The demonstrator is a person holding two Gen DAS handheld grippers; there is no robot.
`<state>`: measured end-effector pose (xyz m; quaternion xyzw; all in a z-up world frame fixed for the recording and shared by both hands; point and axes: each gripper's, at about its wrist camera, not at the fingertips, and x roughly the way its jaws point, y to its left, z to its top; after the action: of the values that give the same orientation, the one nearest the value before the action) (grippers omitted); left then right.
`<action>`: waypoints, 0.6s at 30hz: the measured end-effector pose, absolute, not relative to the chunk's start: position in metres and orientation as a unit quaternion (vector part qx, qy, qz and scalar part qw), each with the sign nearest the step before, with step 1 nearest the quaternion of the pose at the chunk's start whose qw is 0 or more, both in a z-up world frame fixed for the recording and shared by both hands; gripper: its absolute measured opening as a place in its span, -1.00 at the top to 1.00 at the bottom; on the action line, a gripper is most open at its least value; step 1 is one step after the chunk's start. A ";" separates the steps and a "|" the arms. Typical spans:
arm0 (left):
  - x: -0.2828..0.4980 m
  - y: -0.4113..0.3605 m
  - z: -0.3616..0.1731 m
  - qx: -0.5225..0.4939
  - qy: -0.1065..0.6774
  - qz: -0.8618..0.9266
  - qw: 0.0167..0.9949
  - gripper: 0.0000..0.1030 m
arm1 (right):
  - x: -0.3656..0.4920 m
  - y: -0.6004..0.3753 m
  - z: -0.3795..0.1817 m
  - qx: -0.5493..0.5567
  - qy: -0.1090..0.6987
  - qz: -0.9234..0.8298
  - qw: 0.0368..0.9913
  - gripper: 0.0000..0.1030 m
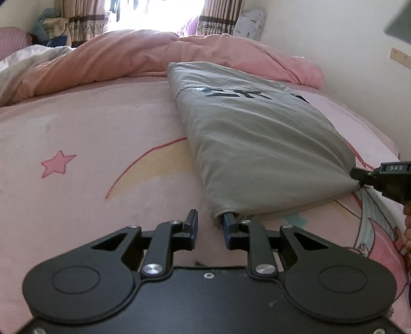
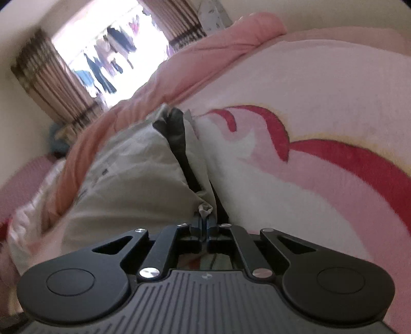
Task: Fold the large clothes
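A grey garment (image 1: pixel 251 133) with dark lettering lies folded into a long strip on the pink bed sheet (image 1: pixel 97 144). My left gripper (image 1: pixel 210 226) is open at the garment's near left corner, its right finger (image 1: pixel 228 228) under the cloth edge. My right gripper (image 1: pixel 359 177) pinches the garment's near right corner. In the right wrist view the right gripper (image 2: pixel 205 223) is shut on a bunched grey corner of the garment (image 2: pixel 133 174), which shows a dark strip along its fold.
A pink duvet (image 1: pixel 143 56) is heaped across the far side of the bed, before a bright curtained window (image 1: pixel 154 15). A wall (image 1: pixel 346 51) runs close along the right. The sheet carries a star and cartoon print (image 1: pixel 57 164).
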<state>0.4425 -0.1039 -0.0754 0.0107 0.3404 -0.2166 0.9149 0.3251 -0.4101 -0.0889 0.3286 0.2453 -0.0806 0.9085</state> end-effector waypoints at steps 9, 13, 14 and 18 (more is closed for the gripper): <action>0.425 -0.084 -0.016 -0.015 0.296 -0.217 0.930 0.51 | 0.301 -0.375 -0.027 0.185 0.195 -0.138 0.953 0.27; 0.435 -0.107 -0.014 -0.034 0.290 -0.268 0.918 0.51 | 0.314 -0.353 -0.019 0.160 0.199 -0.080 0.964 0.49; 0.437 -0.112 -0.017 -0.034 0.295 -0.274 0.915 0.51 | 0.320 -0.350 -0.022 0.155 0.210 -0.081 0.962 0.53; 0.453 -0.123 -0.045 -0.048 0.340 -0.272 0.899 0.51 | 0.340 -0.351 -0.047 0.139 0.263 -0.120 0.947 0.70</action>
<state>0.4527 -0.1232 -0.0448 -0.0479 0.3404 -0.2724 0.8987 0.3400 -0.3514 -0.0475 0.1387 0.2631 -0.1196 0.9472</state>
